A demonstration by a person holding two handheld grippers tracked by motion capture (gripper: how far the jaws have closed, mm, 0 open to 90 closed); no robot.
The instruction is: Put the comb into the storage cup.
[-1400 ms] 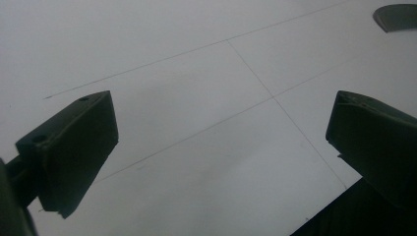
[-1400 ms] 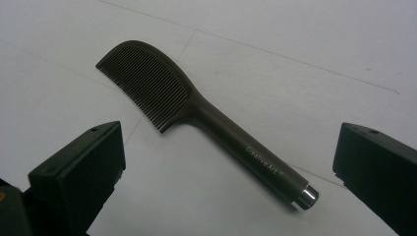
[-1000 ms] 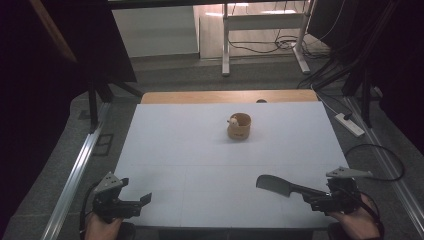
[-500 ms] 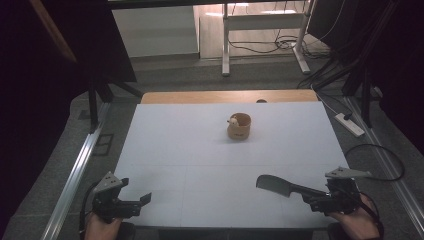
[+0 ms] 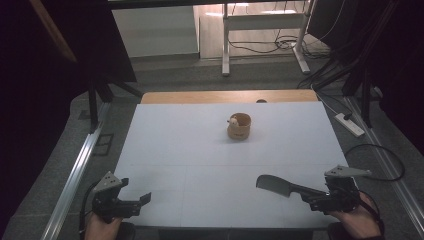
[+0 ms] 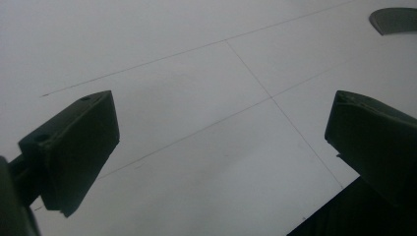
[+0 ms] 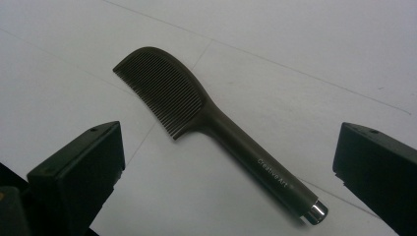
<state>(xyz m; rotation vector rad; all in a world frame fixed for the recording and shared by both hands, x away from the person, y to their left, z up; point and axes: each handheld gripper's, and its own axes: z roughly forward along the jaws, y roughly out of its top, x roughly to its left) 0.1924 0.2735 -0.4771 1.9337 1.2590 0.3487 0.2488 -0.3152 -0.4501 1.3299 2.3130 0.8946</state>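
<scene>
A dark comb (image 7: 206, 118) with a long handle and a metal end cap lies flat on the white table (image 5: 200, 150) at the front right. My right gripper (image 5: 314, 198) is open just behind the comb, one jaw on each side of the handle, neither touching it. At the front left corner my left gripper (image 5: 141, 203) is open over bare table (image 6: 196, 98), holding nothing. The comb's head (image 6: 393, 19) peeks into the top right corner of the left gripper view.
A small round wooden cup (image 5: 239, 126) with something white at its rim stands toward the far middle of the table. Beyond the far edge are a wooden strip (image 5: 200, 96), floor cables and a desk frame. A power strip (image 5: 350, 124) lies on the floor at the right.
</scene>
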